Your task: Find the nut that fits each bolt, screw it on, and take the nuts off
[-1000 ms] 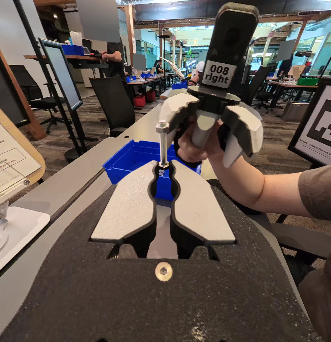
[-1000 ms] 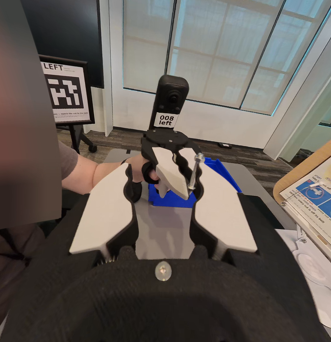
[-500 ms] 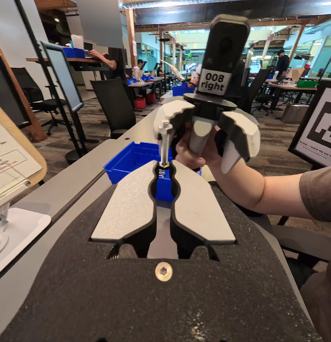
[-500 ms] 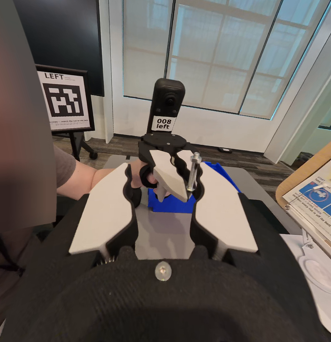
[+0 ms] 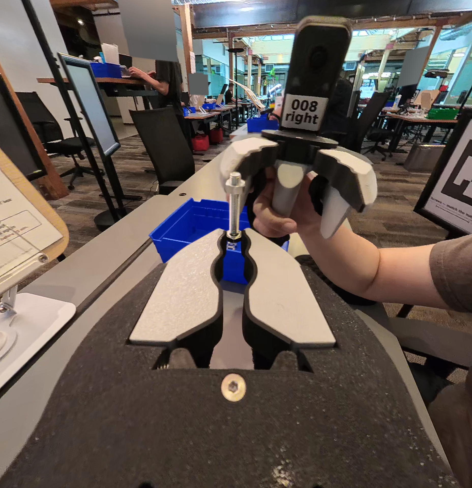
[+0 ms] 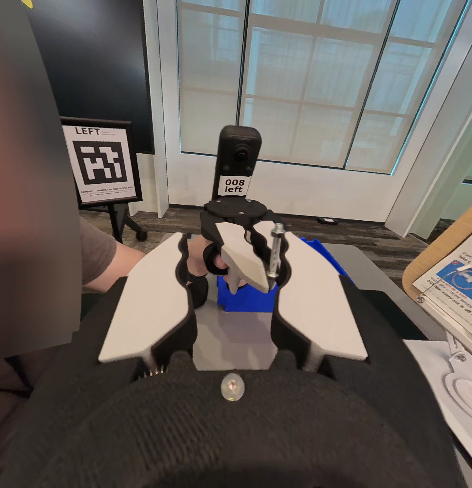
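My left gripper [image 5: 232,236] is shut on the lower end of a long silver bolt [image 5: 234,208], which stands upright with its head on top. A small nut [image 5: 232,234] sits on the thread right at the fingertips. My right gripper [image 5: 295,179] faces it, open, with one finger [image 5: 245,158] just beside the bolt's head. In the right wrist view my right gripper [image 6: 236,236] is wide open around the left gripper [image 6: 269,285]. The bolt [image 6: 276,253] lies close along the inside of my right finger [image 6: 309,290]. A blue bin [image 5: 182,237] stands on the table below.
The grey table [image 5: 97,277] carries the blue bin [image 6: 245,298]. An instruction board on a white stand [image 5: 18,232] is to one side; it also shows in the right wrist view [image 6: 454,277]. Framed marker signs [image 5: 462,184] [image 6: 102,163] stand beside the table. Tip to tip, the grippers are about 5 cm apart.
My left gripper keeps hold of the bolt throughout. My right gripper stays open and has shifted slightly around the bolt's head.
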